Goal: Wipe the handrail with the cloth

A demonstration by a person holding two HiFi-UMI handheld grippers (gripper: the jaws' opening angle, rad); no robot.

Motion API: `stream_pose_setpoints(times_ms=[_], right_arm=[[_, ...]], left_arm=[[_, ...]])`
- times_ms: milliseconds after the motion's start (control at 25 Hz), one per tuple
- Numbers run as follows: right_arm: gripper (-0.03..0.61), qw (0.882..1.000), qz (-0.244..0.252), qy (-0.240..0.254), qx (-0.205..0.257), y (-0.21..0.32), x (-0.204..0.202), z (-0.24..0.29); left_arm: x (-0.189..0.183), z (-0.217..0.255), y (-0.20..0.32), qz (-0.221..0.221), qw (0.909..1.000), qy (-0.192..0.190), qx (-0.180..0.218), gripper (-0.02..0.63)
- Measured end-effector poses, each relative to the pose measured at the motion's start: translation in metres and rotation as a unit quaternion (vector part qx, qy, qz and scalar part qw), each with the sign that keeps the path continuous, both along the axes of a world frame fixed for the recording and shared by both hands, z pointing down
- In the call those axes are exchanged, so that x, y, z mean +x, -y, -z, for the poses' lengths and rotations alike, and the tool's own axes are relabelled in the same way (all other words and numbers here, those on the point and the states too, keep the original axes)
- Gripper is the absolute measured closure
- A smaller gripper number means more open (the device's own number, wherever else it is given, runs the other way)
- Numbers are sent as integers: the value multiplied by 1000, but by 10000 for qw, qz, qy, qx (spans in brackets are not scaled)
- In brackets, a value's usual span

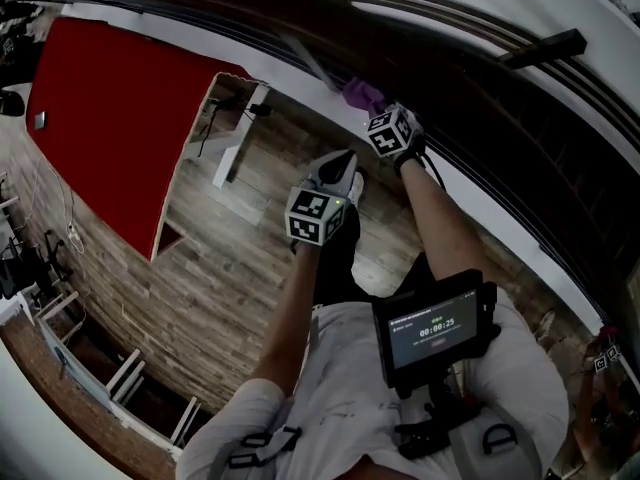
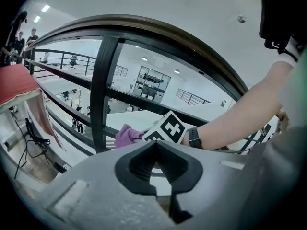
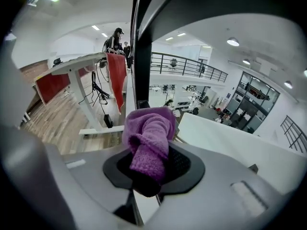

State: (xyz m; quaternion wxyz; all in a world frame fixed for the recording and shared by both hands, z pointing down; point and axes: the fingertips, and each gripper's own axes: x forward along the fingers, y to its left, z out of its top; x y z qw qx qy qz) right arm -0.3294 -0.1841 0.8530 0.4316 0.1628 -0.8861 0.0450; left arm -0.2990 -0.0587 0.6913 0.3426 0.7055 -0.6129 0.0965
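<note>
- The purple cloth (image 3: 148, 138) was bunched and clamped between the jaws of the right gripper (image 3: 153, 166), its free end bulging out past them.
- In the head view the cloth (image 1: 362, 94) sat at the railing, just ahead of the right gripper (image 1: 392, 128).
- It was close beside a black post (image 3: 141, 42), under the dark handrail (image 3: 201, 4); whether it touched either could not be told.
- The handrail (image 2: 158, 25) curved across above the post (image 2: 100, 90), with the cloth (image 2: 125, 135) low beside that post.
- The left gripper (image 2: 156, 164) had its jaws together with nothing between them.
- The left gripper (image 1: 325, 200) hung back from the railing, nearer the person's body than the right one.
- A red table (image 1: 110, 118) stood on the wood floor (image 1: 220, 278) to the left.
- A small screen (image 1: 435, 328) was mounted at the person's chest.
</note>
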Motion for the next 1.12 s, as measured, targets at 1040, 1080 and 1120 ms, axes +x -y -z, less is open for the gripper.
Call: stream_pose_setpoints(times_ms=[1040,1080,1120], right_arm=[[485,9986,-488,11,-226,-9,106,-2],[485,9987,-460,16,-222,-9,109,-2],[485,9988,-447,17,-219,-9,111,-2]], left_arm=[[80,-3,12,-952,9954,-25,-36,614],[84,-4,13,-1001,9950,-15,-35,613],[89,-3,14,-1049,9945,-4,-39,613]])
